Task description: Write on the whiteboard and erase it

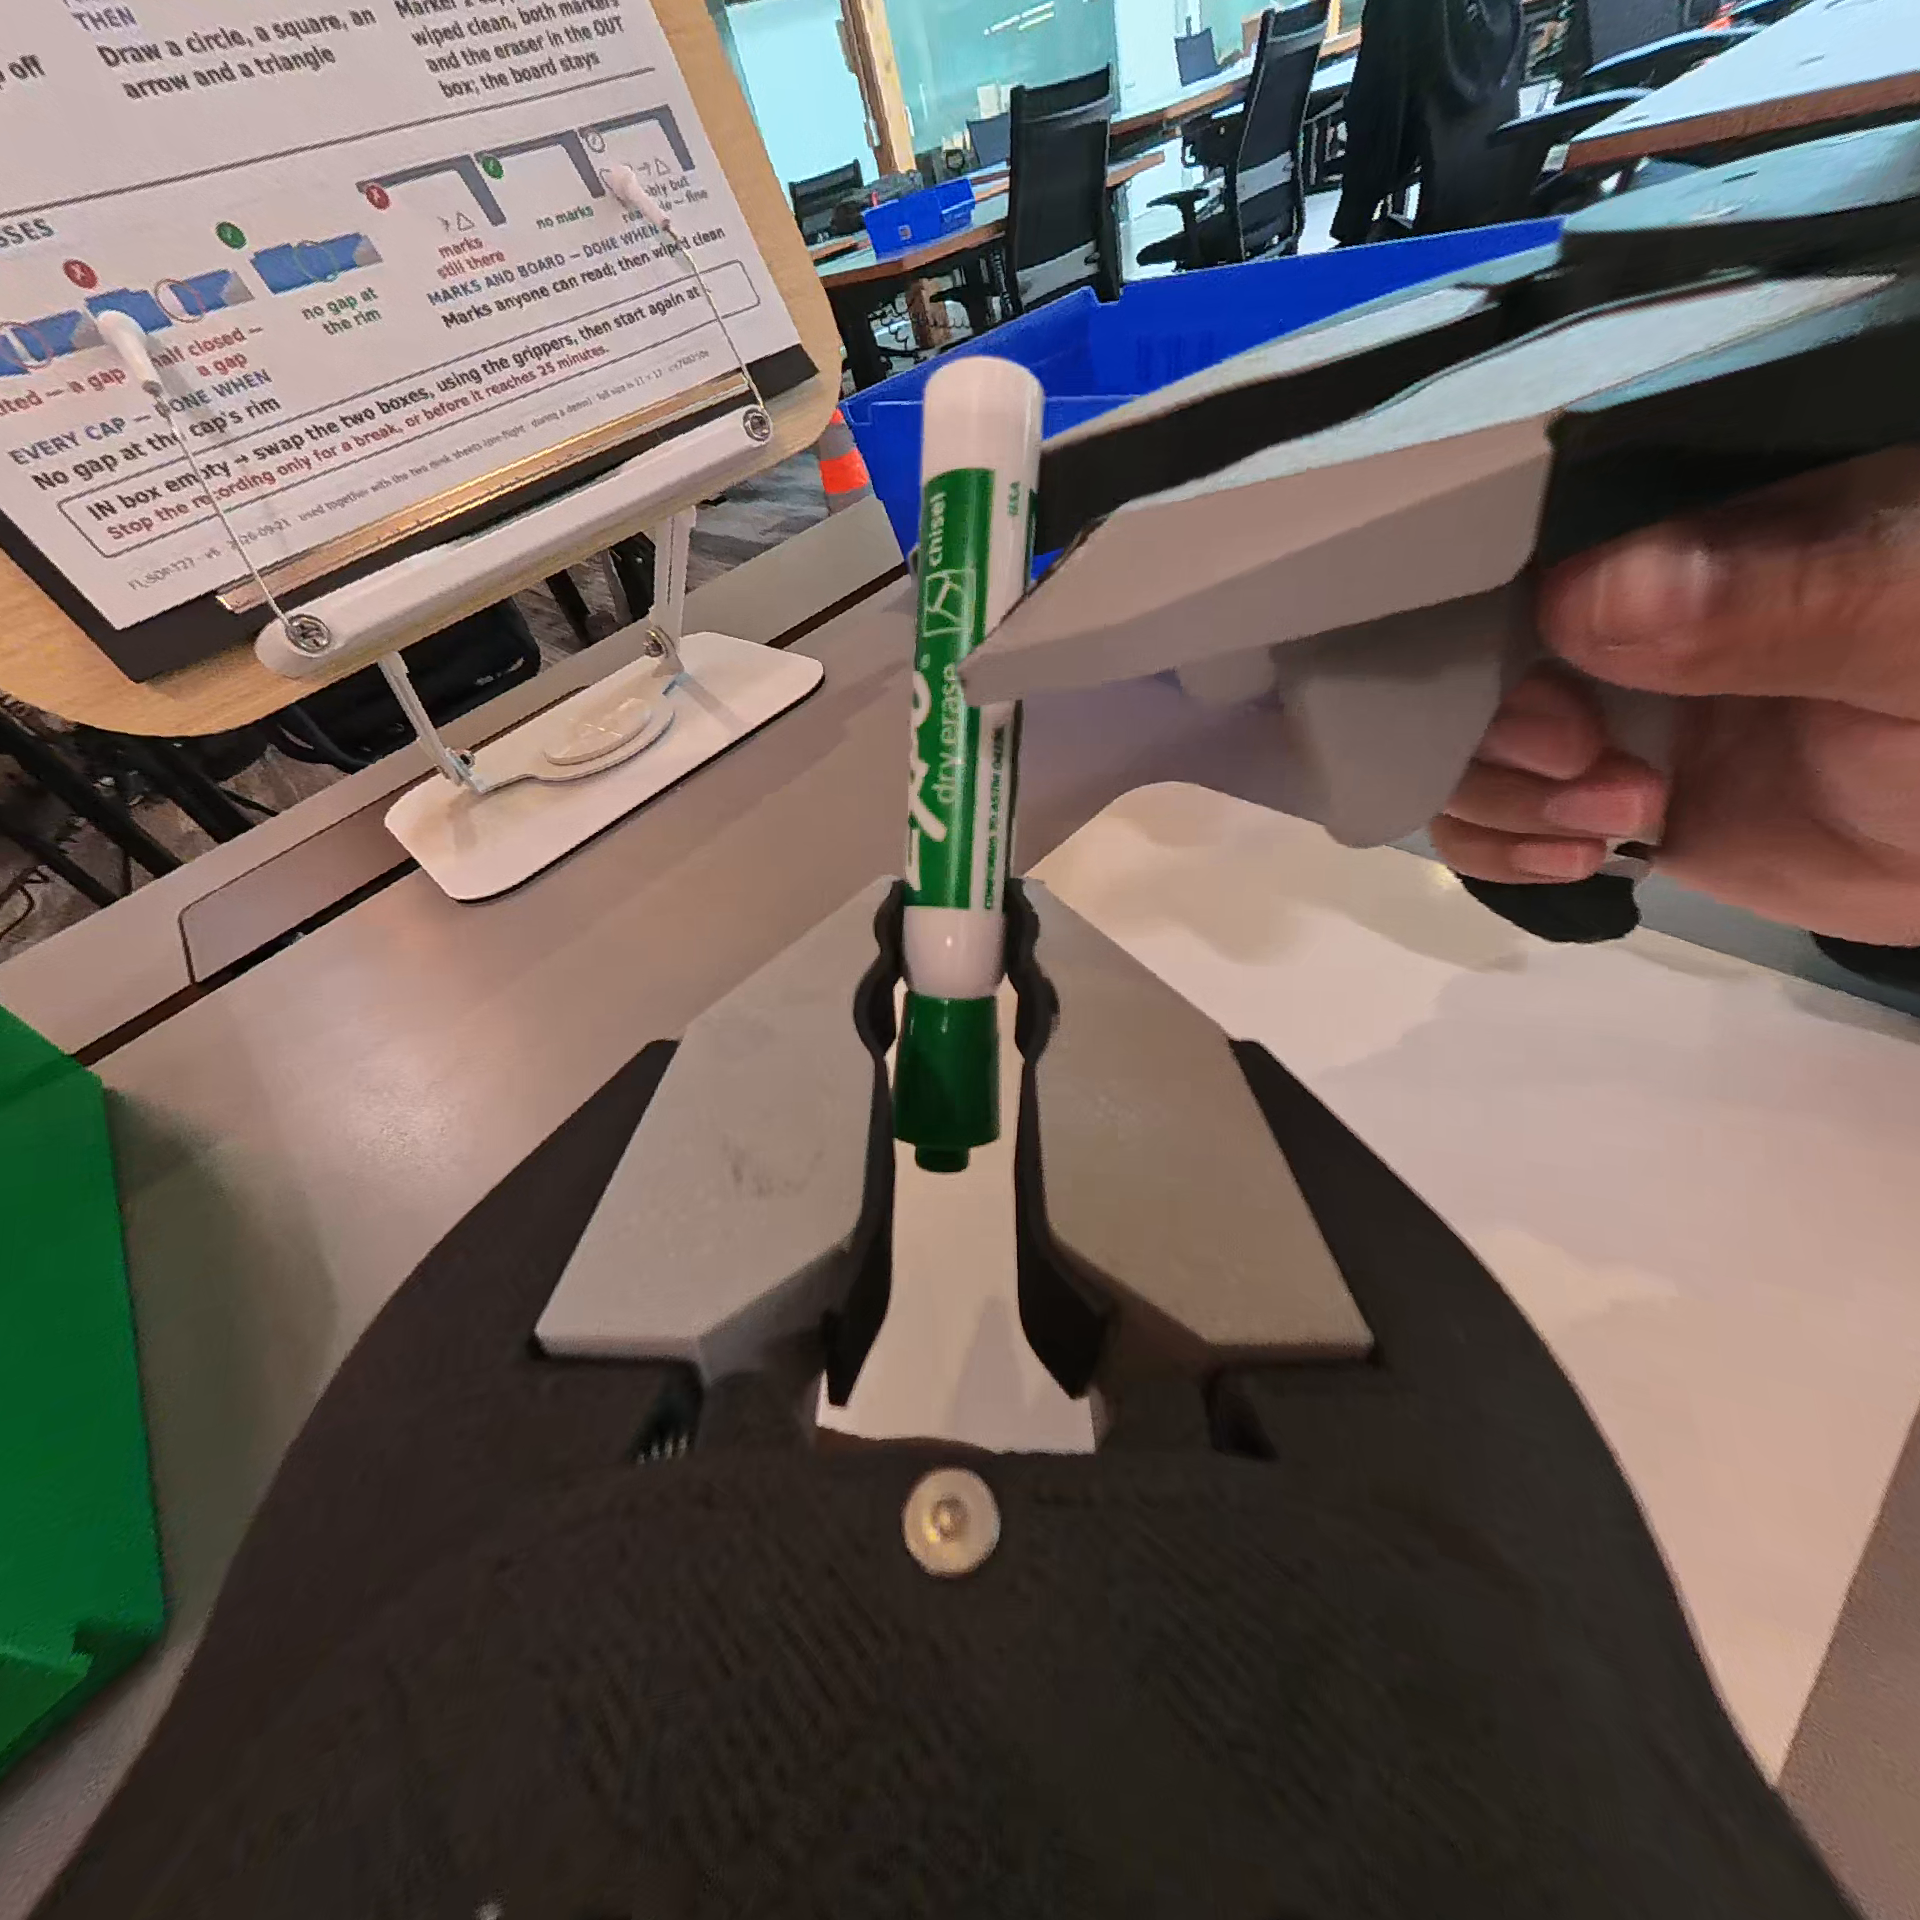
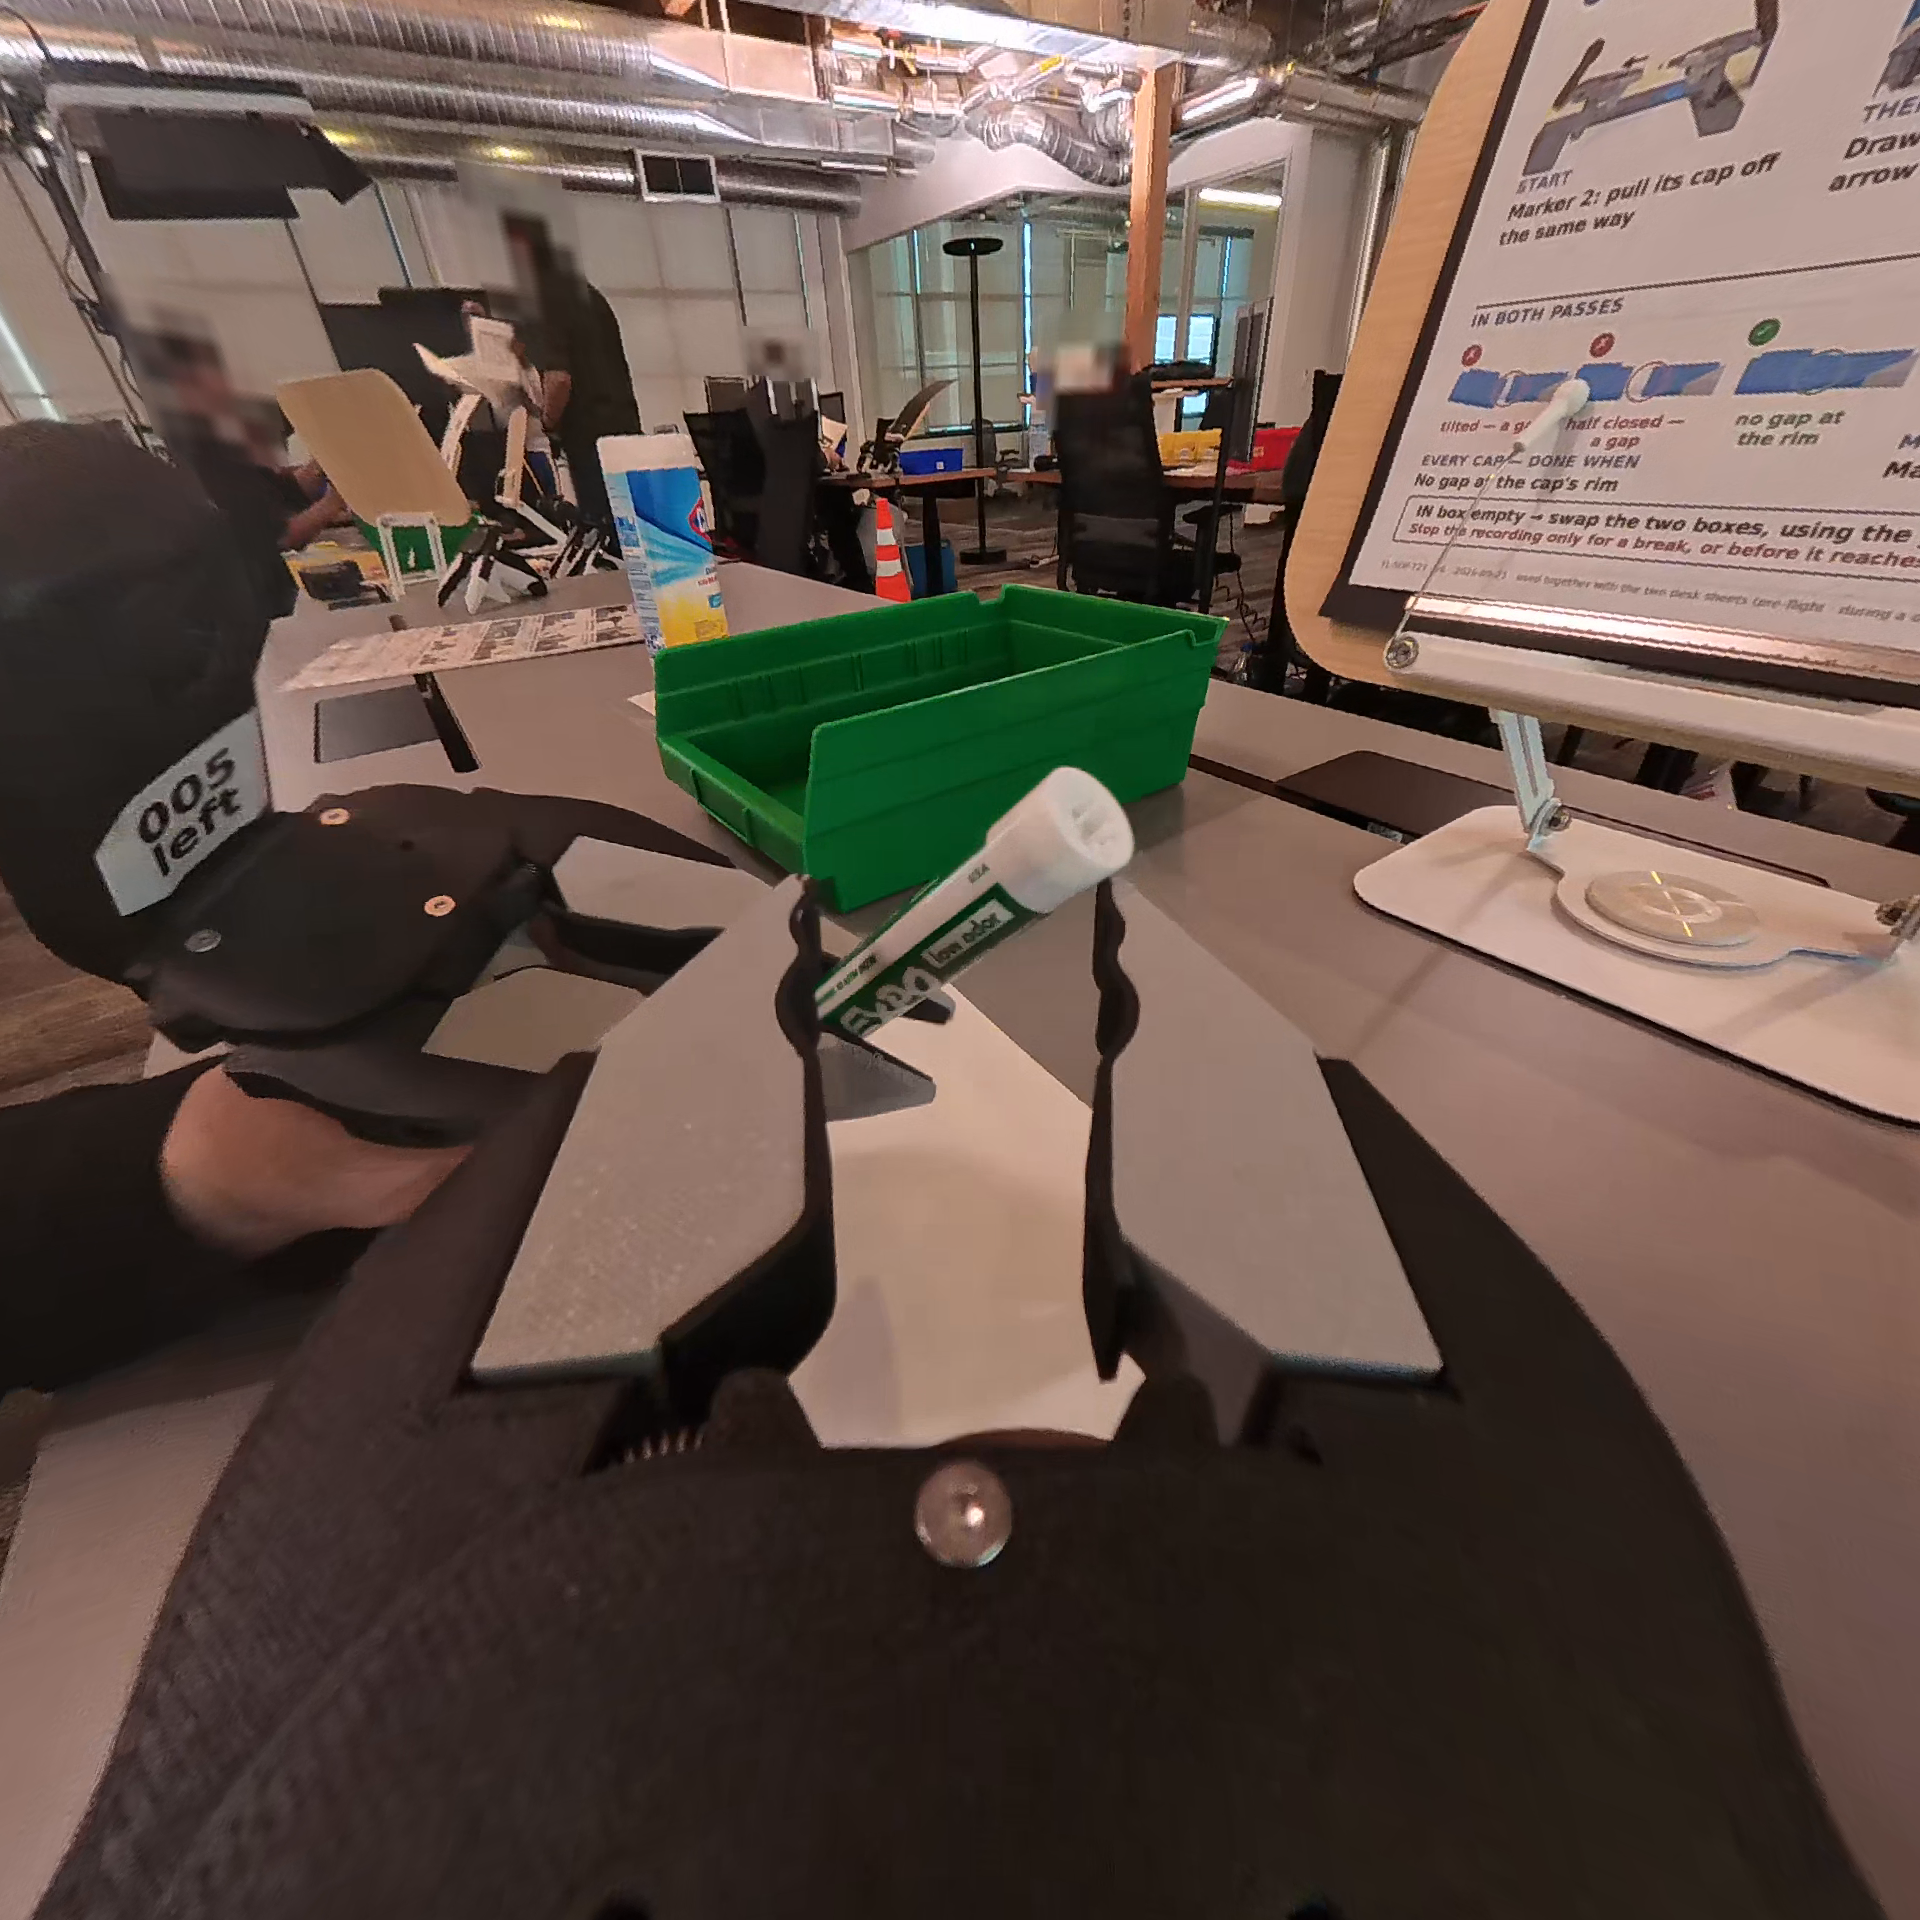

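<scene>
Left fingers (image 1: 888, 997) clamp marker (image 1: 961, 665), right fingers (image 2: 1107, 966) apart

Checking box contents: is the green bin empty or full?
Empty as far as visible: the green bin shows bare floor; its near wall hides some.

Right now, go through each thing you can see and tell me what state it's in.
Marker: uncapped, tip toward the camera, standing upright.
Left gripper: jaws shut on the marker near its tip end.
Right gripper: jaws open around the marker's back end.
Green bin: empty.
Blue bin: contents hidden.
Whiteboard: blank where visible.
</scene>
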Available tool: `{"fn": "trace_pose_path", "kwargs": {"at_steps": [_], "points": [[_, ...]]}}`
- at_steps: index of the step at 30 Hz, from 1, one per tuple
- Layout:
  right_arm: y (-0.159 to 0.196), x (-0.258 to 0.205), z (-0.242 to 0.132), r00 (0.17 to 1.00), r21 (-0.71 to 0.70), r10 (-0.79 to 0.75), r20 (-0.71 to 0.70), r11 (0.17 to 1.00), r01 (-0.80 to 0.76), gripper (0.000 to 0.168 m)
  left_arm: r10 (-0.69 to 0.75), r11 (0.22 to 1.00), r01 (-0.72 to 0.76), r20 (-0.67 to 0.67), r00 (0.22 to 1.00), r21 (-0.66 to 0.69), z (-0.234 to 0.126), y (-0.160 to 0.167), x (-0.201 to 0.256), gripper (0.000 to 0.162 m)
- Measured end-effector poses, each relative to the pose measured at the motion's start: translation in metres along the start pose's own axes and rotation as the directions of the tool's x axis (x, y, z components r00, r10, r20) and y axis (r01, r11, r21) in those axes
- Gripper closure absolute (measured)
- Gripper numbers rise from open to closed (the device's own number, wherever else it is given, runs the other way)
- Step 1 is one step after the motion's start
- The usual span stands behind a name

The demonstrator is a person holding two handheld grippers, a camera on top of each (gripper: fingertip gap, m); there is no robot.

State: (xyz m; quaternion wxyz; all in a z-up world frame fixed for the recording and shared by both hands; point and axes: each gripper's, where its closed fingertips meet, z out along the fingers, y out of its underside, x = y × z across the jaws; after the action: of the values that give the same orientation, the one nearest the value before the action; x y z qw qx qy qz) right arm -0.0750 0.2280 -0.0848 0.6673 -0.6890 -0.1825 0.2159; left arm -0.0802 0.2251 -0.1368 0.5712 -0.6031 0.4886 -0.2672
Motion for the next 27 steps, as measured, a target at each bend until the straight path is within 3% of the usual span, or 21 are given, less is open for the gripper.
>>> {"fn": "trace_pose_path", "kwargs": {"at_steps": [5, 9, 13, 18, 20, 27], "points": [[0.006, 0.001, 0.000, 0.999, -0.025, -0.032, -0.032, 0.999, 0.032, 0.120, -0.008, 1.000, 0.008, 0.002, 1.000, -0.018, 0.001, 0.005, -0.001, 0.147], [0.011, 0.000, 0.003, 0.998, -0.049, -0.048, -0.030, 0.998, 0.046, 0.141, 0.068, 0.996, -0.066, 0.029, 0.997, -0.052, 0.004, 0.011, -0.002, 0.147], [0.023, 0.004, 0.004, 0.999, -0.118, -0.020, -0.037, 0.993, 0.015, 0.142, 0.152, 0.980, -0.140, 0.074, 0.986, -0.138, 0.008, 0.024, -0.005, 0.147], [0.050, 0.017, 0.004, 0.996, -0.265, -0.003, -0.087, 0.964, -0.021, 0.131, 0.342, 0.902, -0.287, 0.127, 0.931, -0.323, 0.011, 0.051, -0.012, 0.146], [0.056, 0.024, 0.003, 0.991, -0.289, -0.030, -0.129, 0.957, -0.008, 0.126, 0.345, 0.893, -0.287, 0.117, 0.931, -0.346, 0.011, 0.055, -0.011, 0.147], [0.059, 0.052, -0.012, 0.939, -0.360, -0.212, -0.270, 0.927, 0.106, 0.141, 0.307, 0.891, -0.263, 0.064, 0.950, -0.371, 0.007, 0.065, -0.011, 0.146]]}}
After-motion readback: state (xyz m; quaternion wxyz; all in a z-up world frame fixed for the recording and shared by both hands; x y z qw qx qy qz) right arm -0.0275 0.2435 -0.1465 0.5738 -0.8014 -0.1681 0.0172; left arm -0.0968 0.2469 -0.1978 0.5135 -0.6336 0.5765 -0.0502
